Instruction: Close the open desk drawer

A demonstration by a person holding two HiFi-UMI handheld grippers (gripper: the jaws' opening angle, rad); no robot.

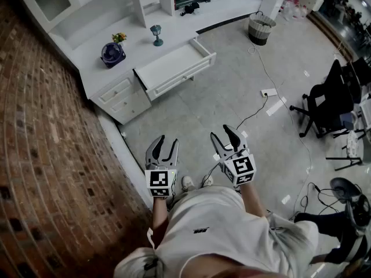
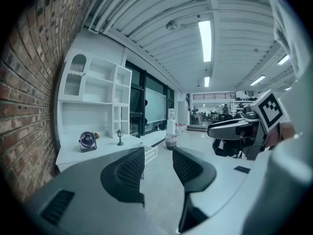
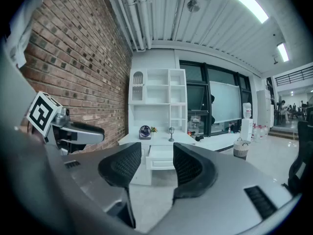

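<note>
White boxy drawer (image 1: 177, 68) open, flat-fronted

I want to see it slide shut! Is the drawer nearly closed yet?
Not yet. Done: nothing, the drawer is pulled out open from the white desk. In hand: the left gripper and right gripper hover over the floor, apart from the desk, jaws open and empty, pointing toward it. Left: probably step closer, then push the drawer front all the way in.

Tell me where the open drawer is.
In the head view, the open drawer juts from the white desk at upper centre, right of the small fan.
</note>
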